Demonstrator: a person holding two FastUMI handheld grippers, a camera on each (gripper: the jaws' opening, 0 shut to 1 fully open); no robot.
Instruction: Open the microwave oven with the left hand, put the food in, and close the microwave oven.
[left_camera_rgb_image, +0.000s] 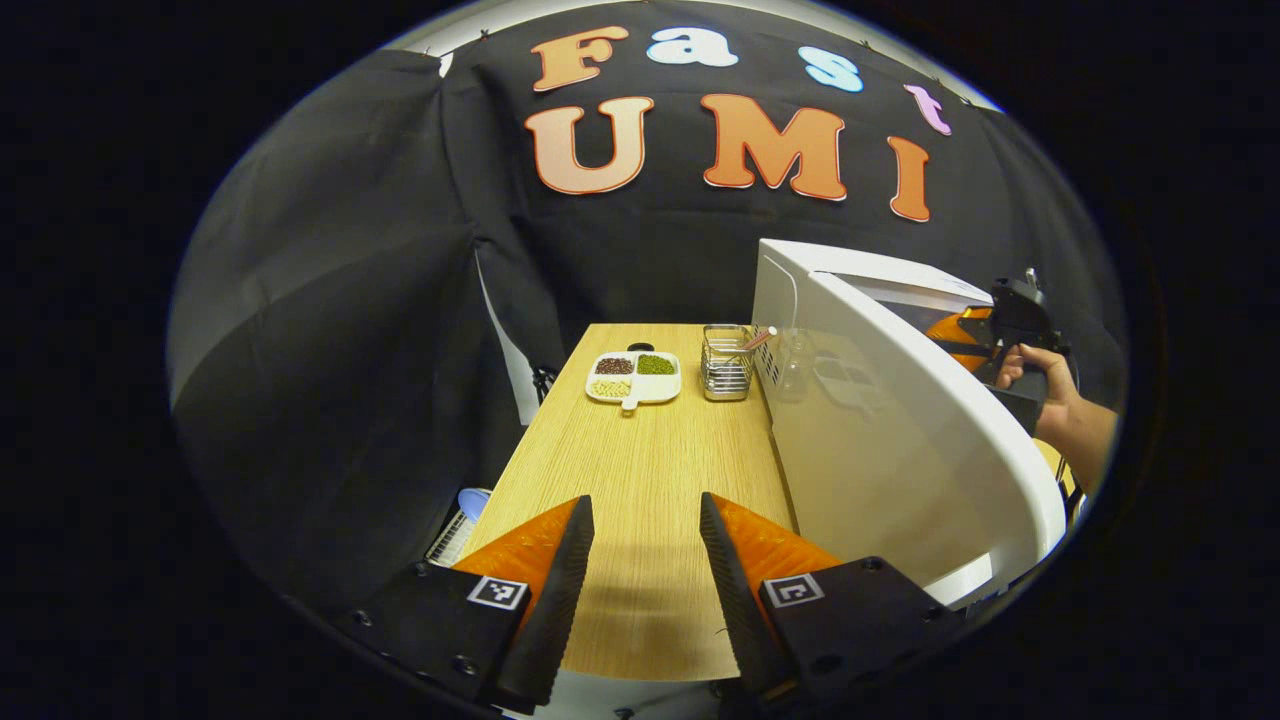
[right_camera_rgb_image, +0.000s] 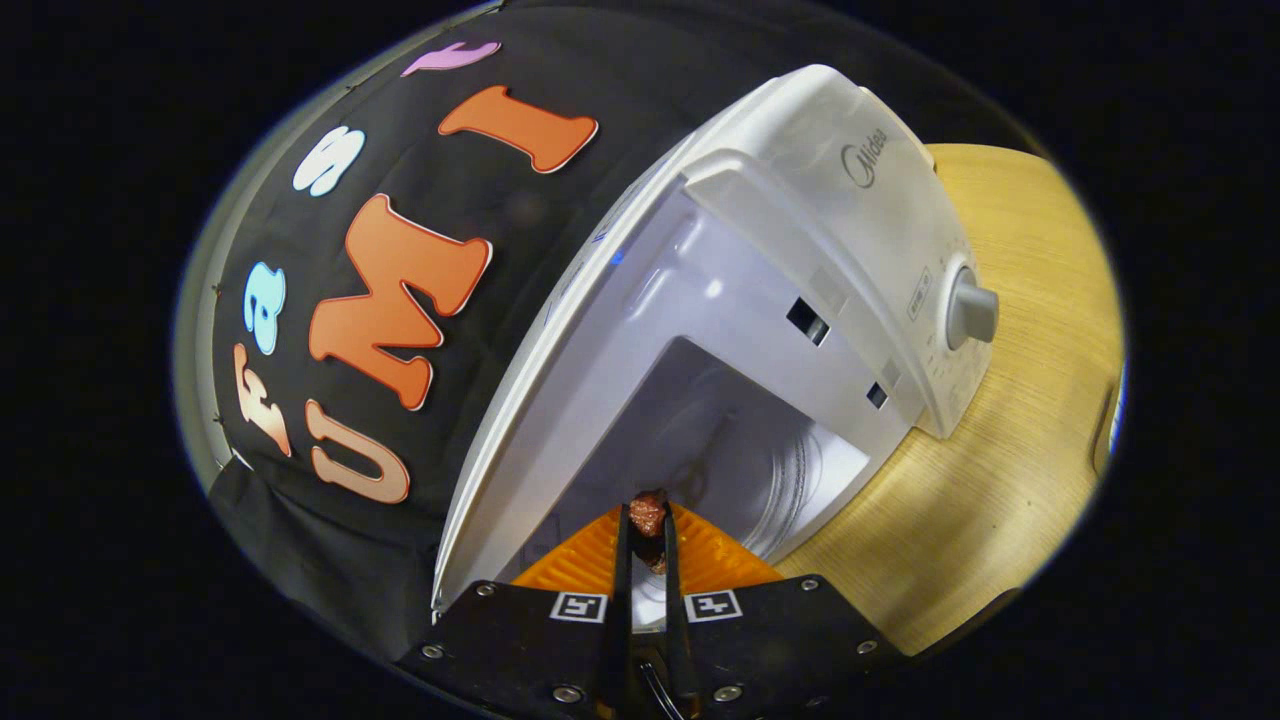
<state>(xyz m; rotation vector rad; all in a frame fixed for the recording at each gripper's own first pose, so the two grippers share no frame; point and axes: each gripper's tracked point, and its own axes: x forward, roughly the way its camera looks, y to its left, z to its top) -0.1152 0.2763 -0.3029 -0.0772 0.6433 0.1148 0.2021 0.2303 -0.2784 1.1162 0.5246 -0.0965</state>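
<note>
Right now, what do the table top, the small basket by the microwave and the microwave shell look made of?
Table top: light wood or wood-look laminate, matte, fine straight grain. Basket: bare metal wire, shiny, see-through bars. Microwave shell: white, smooth, slightly glossy; plastic or painted metal, hard to tell.

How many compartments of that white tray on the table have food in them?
3 that I can see in the tray: dark brown bits at back left, green ones at back right, pale ones at front left. The front right part looks bare, though it is too small to be sure.
</note>
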